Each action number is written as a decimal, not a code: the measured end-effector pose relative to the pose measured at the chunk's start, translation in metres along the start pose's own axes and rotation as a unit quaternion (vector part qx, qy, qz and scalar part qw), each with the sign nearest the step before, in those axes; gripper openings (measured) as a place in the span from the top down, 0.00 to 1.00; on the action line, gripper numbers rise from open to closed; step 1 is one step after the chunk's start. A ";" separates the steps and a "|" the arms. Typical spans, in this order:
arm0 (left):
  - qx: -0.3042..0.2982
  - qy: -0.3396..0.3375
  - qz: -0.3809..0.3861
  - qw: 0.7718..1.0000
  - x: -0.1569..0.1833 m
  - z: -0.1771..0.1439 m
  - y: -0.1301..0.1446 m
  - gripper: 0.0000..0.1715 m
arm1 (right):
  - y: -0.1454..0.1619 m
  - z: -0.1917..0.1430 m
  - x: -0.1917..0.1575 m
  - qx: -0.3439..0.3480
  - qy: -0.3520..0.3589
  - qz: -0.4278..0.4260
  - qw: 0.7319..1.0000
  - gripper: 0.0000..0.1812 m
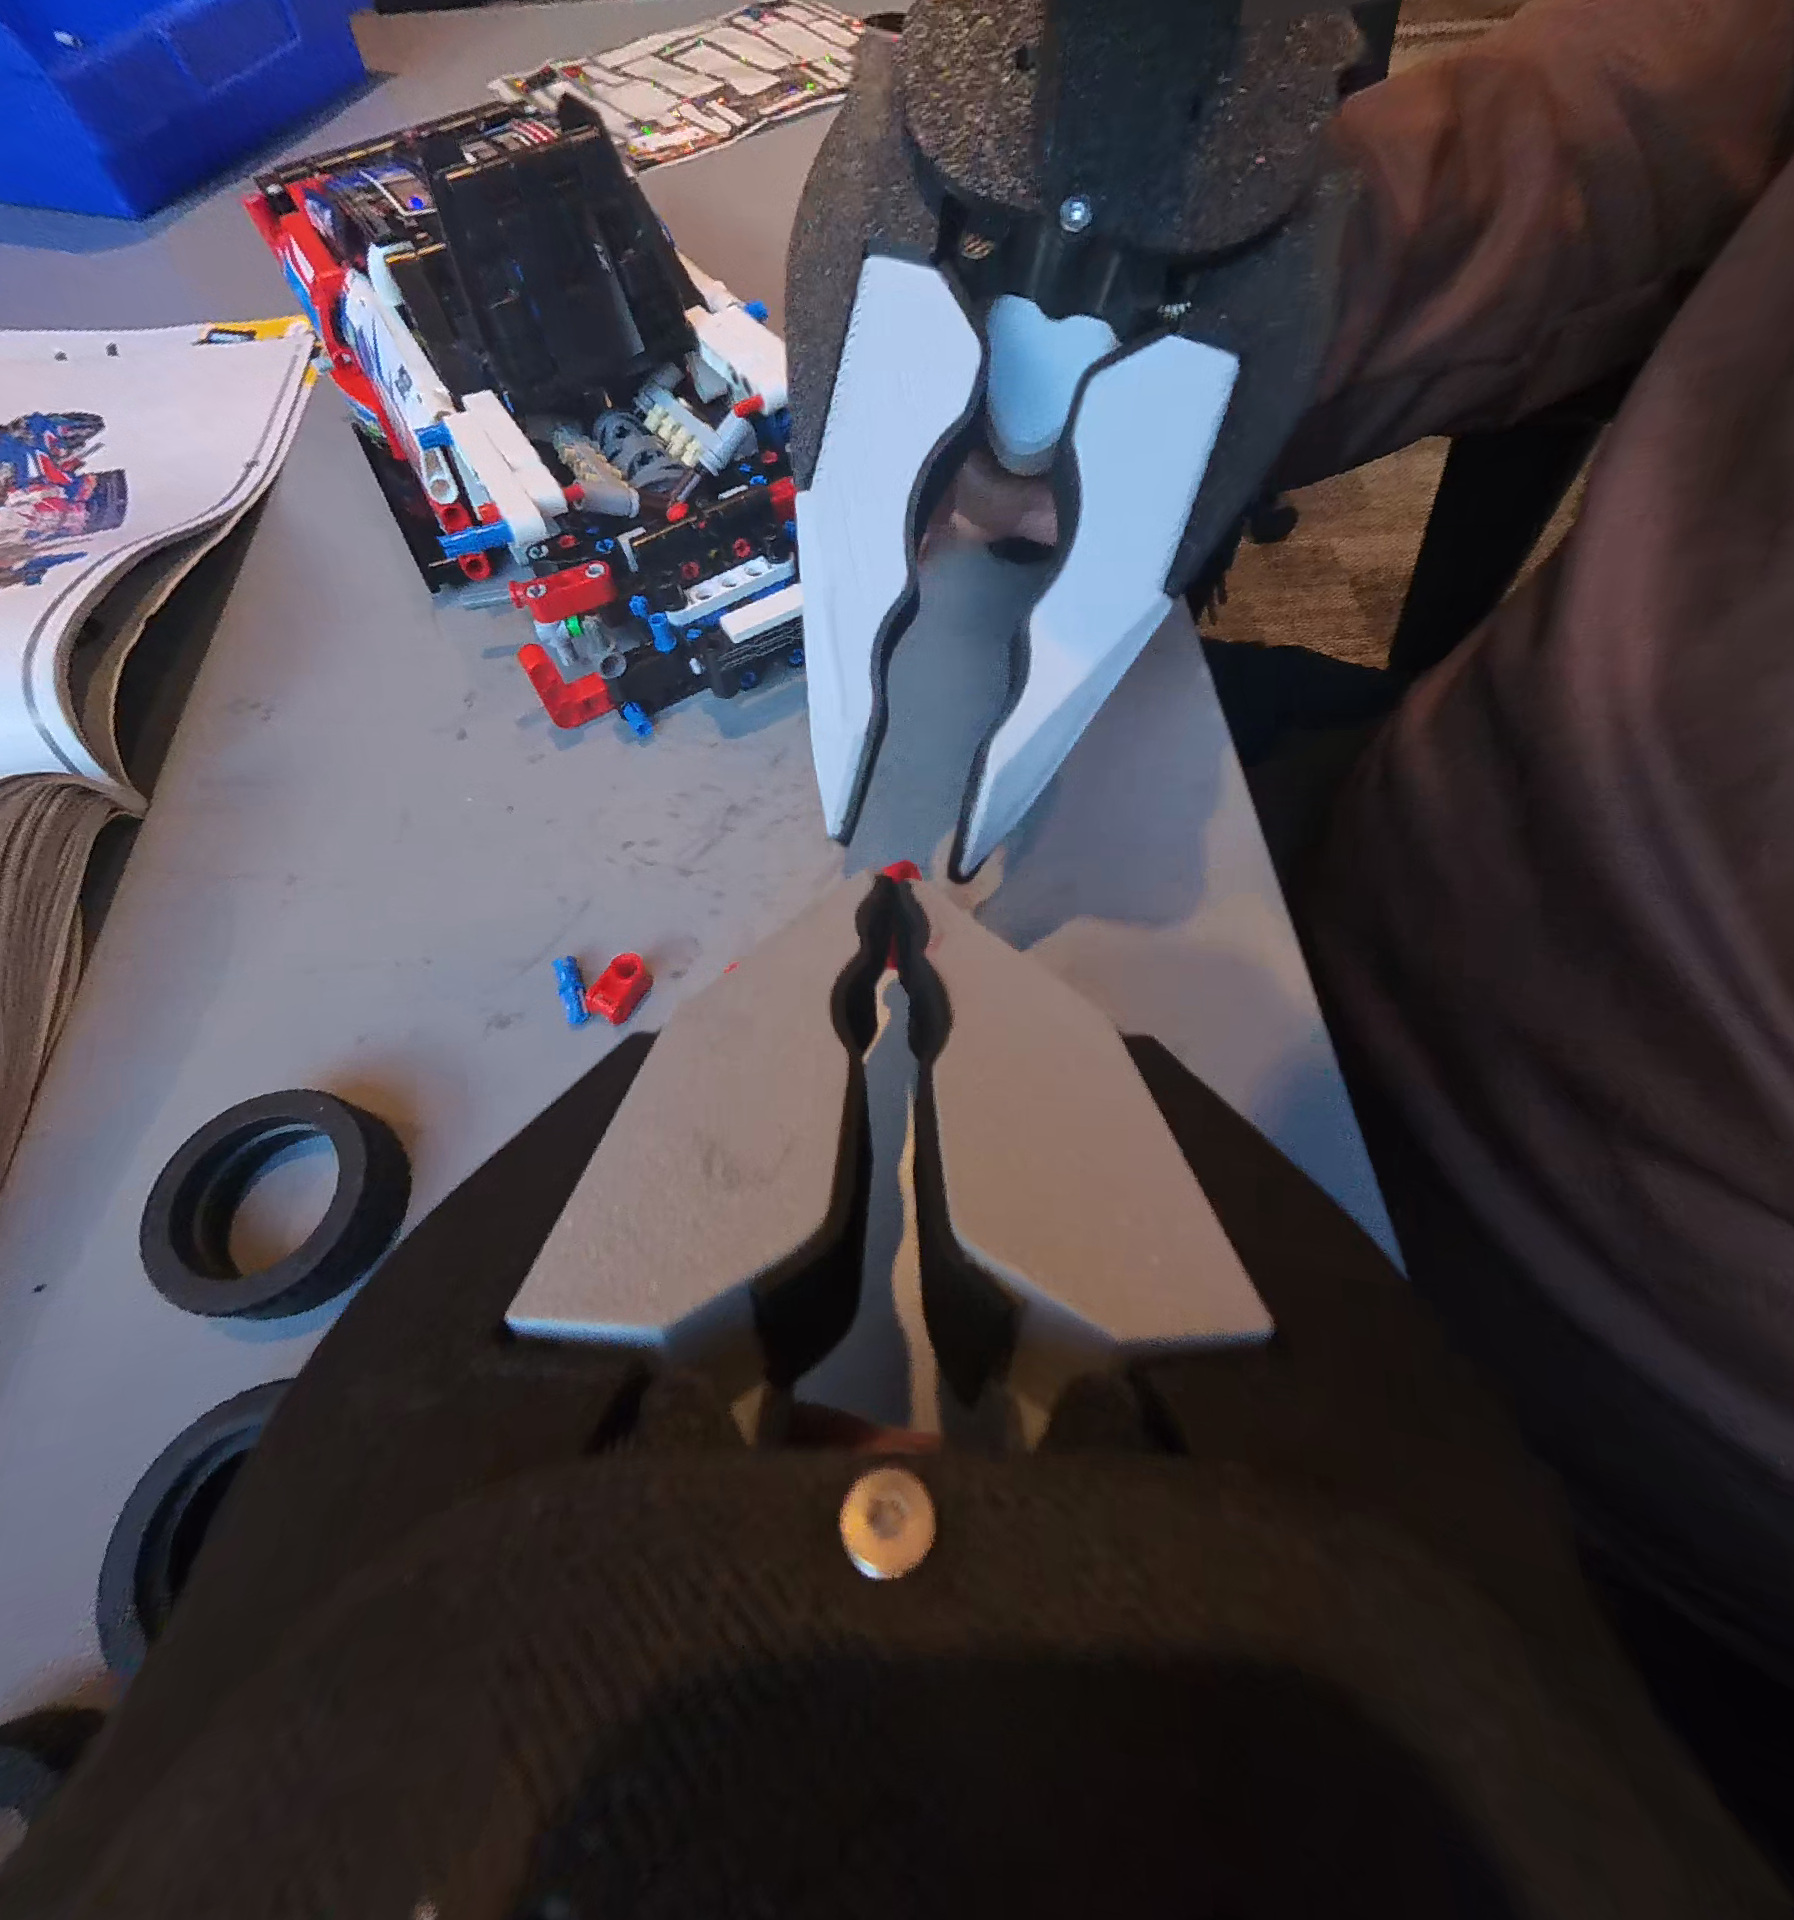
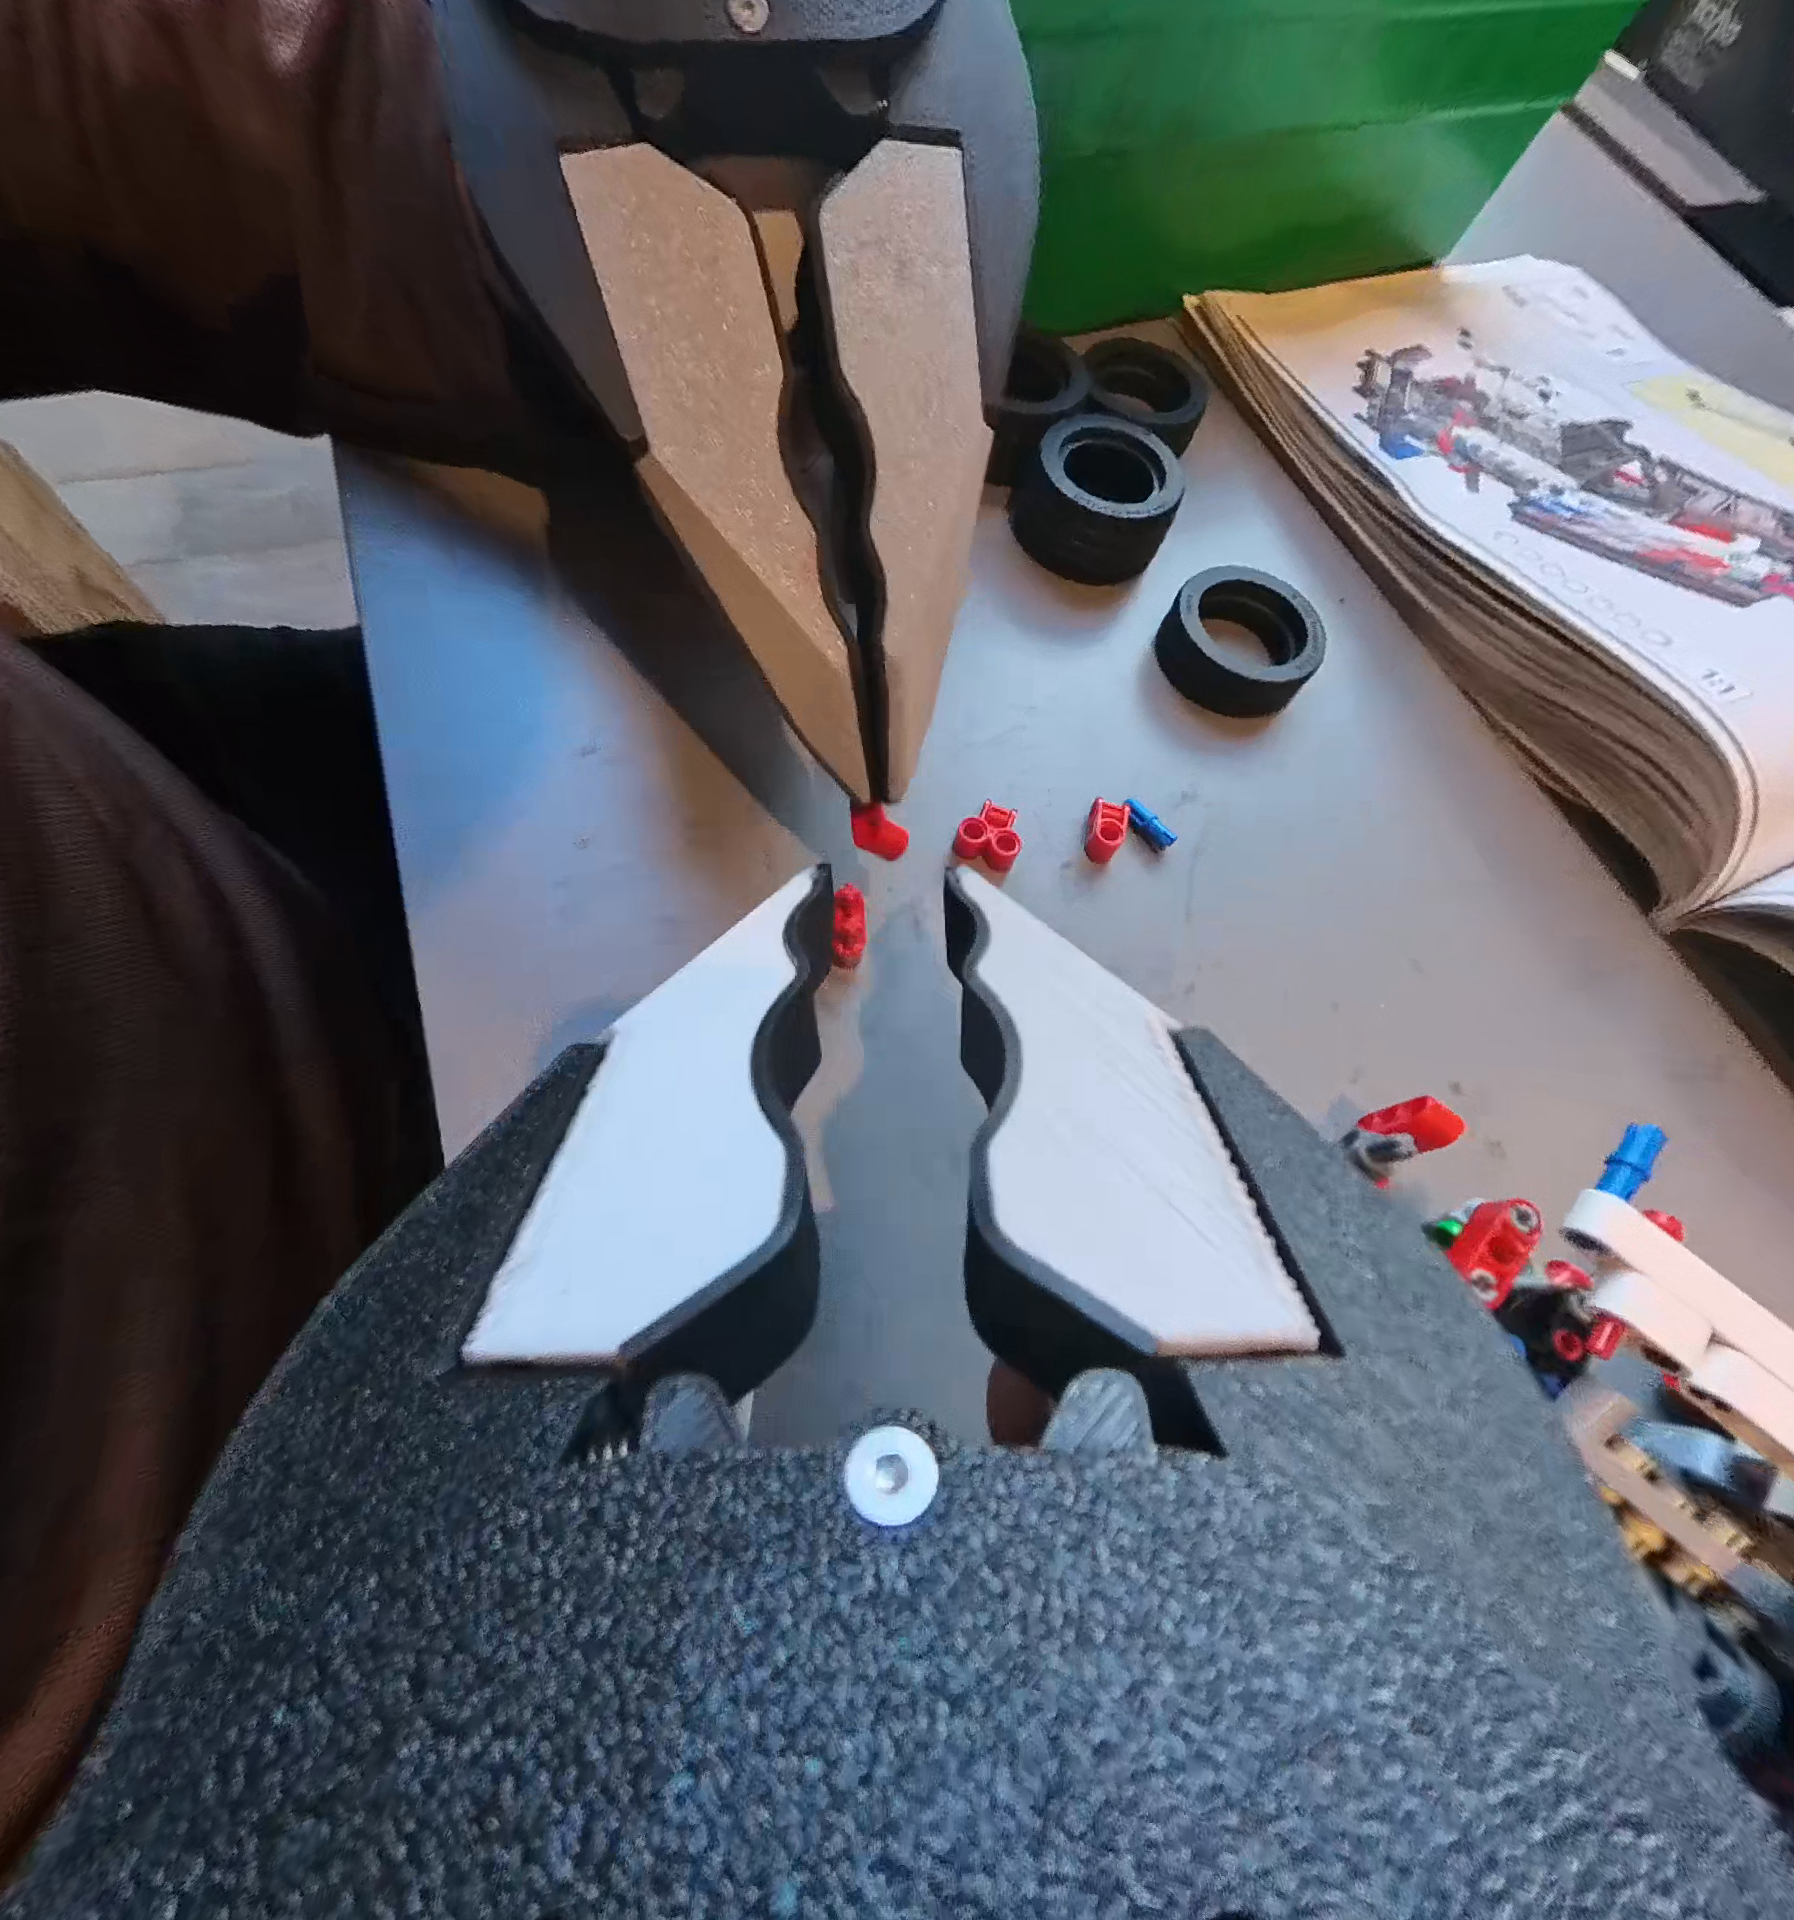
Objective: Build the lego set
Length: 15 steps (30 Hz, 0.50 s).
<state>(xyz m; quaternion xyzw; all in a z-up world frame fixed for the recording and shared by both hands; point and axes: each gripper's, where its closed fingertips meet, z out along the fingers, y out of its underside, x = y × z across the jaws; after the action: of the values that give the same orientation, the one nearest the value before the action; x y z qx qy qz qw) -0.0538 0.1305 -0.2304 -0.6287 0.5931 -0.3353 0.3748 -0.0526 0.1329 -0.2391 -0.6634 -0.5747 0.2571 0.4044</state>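
Now, held piece: a small red connector point(image 2: 877, 829) pinched at the very tips of the left tool point(image 2: 875, 795), so its free end stays exposed for mating.
Right tool point(image 2: 888, 883): spread apart, empty, tips facing the left tool's.
Beside its finger: a second red piece point(image 2: 847, 925), on the table point(image 2: 1288, 935).
Farther off: spare red and blue pins point(image 1: 602, 987), tyres point(image 2: 1239, 644), lego truck point(image 1: 519, 416), open manual point(image 2: 1599, 499), all near.

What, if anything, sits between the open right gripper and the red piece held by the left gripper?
Nothing visible blocks it. The right gripper is open and faces the red piece pinched at the left gripper tips. A second red piece sits against the right gripper's finger, beside the path rather than across it.
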 end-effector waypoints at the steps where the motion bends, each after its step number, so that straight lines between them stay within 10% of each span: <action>1: 0.001 0.005 -0.001 1.000 0.000 0.000 0.000 1.00 | 0.001 0.000 0.001 -0.001 -0.003 0.008 1.000 0.89; 15: -0.025 0.061 -0.098 0.993 0.001 0.002 0.007 1.00 | -0.005 0.005 -0.003 -0.004 0.034 -0.094 0.995 0.98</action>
<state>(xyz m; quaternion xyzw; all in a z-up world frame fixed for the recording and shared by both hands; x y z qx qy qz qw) -0.0552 0.1299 -0.2376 -0.6709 0.5589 -0.3934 0.2877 -0.0604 0.1314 -0.2380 -0.6168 -0.6212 0.1926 0.4432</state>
